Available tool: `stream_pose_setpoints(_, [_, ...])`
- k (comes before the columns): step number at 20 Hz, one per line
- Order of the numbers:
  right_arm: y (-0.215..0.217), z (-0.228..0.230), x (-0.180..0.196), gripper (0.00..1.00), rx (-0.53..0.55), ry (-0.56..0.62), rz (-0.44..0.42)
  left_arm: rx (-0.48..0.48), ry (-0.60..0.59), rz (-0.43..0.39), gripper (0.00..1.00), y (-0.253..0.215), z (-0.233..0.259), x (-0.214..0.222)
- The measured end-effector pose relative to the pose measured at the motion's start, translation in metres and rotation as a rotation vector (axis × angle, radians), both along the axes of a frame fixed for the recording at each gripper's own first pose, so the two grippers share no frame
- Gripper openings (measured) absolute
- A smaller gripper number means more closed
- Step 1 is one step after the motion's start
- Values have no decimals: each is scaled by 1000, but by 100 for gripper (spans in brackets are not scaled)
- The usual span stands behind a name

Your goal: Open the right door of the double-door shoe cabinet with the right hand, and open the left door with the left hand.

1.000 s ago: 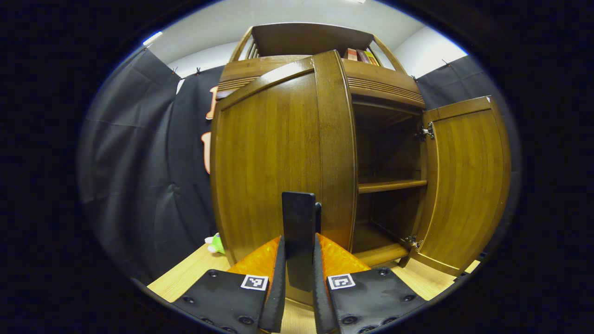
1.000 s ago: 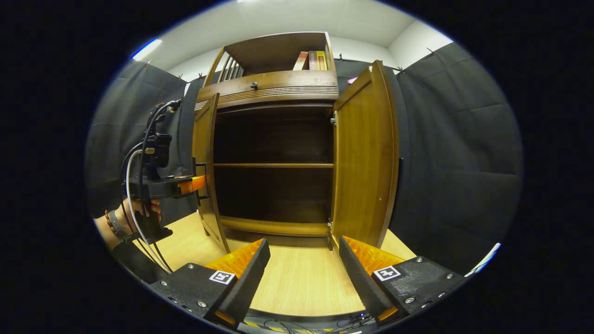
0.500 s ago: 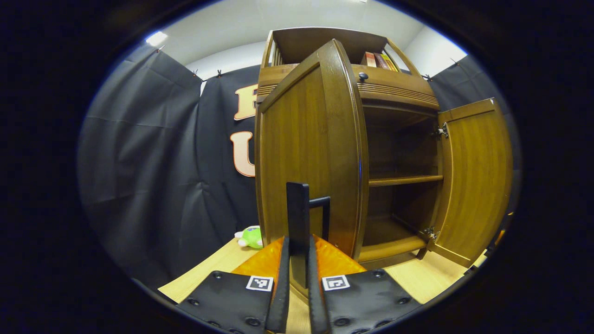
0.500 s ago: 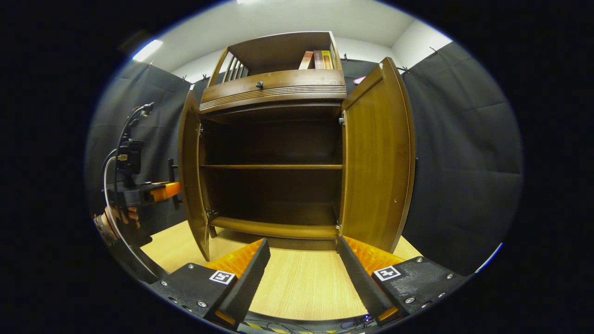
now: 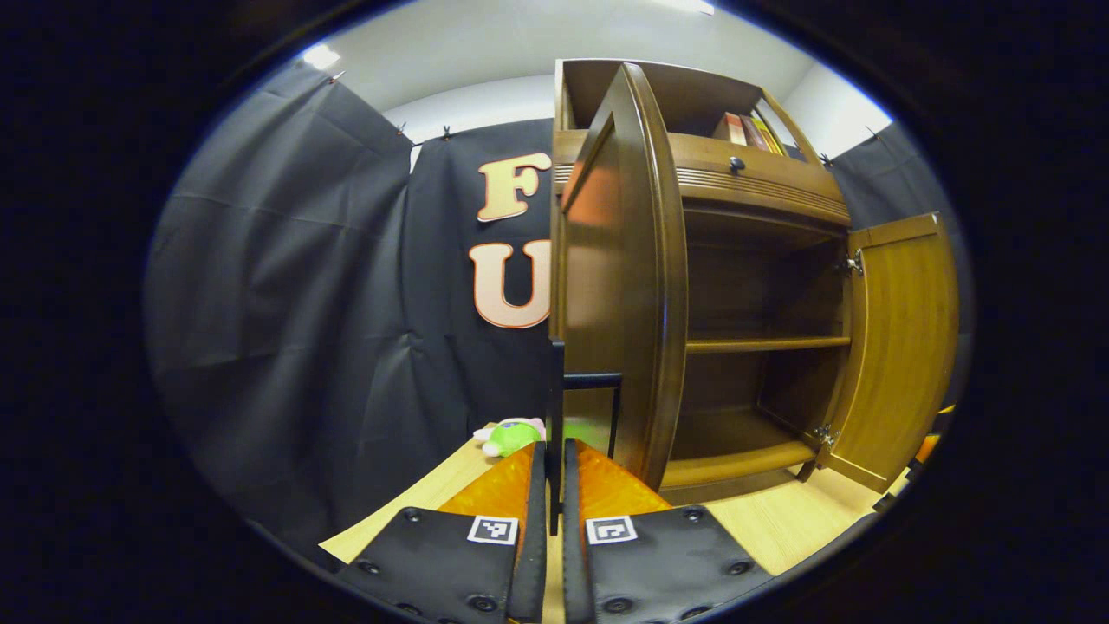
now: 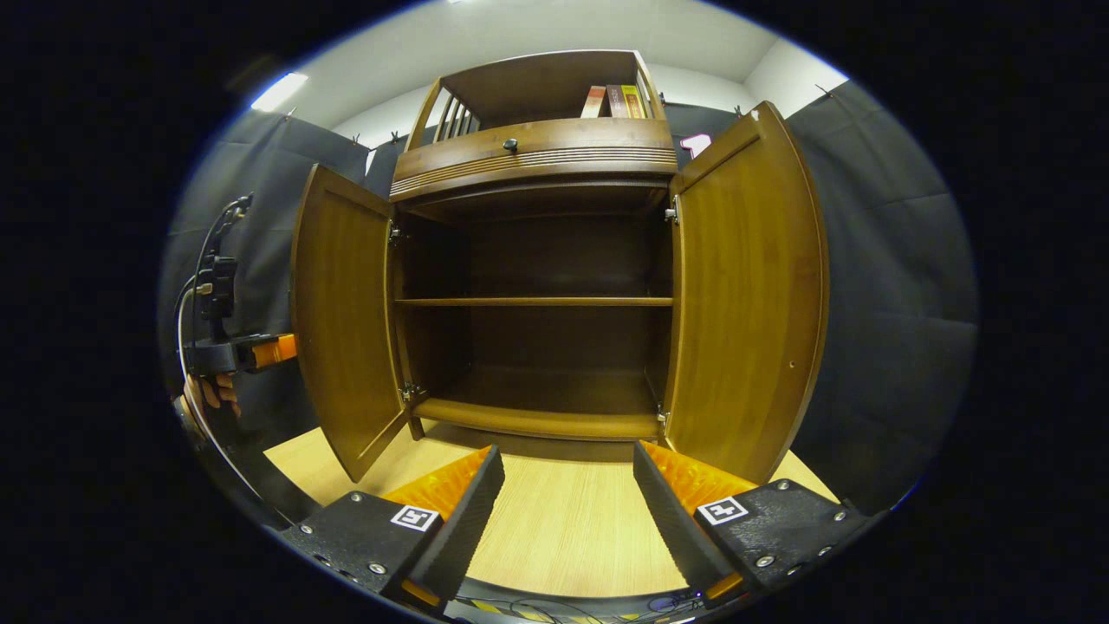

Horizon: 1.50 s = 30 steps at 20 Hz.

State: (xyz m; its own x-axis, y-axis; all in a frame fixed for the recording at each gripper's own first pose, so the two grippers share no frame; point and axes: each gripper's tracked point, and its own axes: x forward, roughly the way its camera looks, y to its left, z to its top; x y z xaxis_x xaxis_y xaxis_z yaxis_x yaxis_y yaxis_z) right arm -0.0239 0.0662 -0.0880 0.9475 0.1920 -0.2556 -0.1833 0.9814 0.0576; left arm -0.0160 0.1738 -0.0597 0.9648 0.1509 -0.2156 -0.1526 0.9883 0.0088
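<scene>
Left door [image 6: 342, 316] now swung wider

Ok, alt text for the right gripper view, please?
A wooden shoe cabinet stands with its left door and right door swung wide, showing bare shelves. The right tongs hang open in front; the left tongs sit behind the left door.

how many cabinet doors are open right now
2. The left door is swung out wide, its black handle clamped in the left gripper. The right door stands open too, while the right gripper hangs open, away from it.
</scene>
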Motion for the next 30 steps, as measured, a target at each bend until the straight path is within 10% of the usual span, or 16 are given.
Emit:
stream_pose_setpoints(13, [58,13,11,93,26,-12,41,-20,6,-287,2,83,-6,4])
stream_pose_setpoints(16, [69,17,14,100,44,-30,30,-81,27,-371,17,86,-7,4])
stream_pose_setpoints(23, [76,16,23,93,53,-35,45,12,71,-303,17,94,-4,-54])
stream_pose_setpoints(30, [38,28,37,93,22,-104,-10,-57,-54,-230,17,4,57,-65])
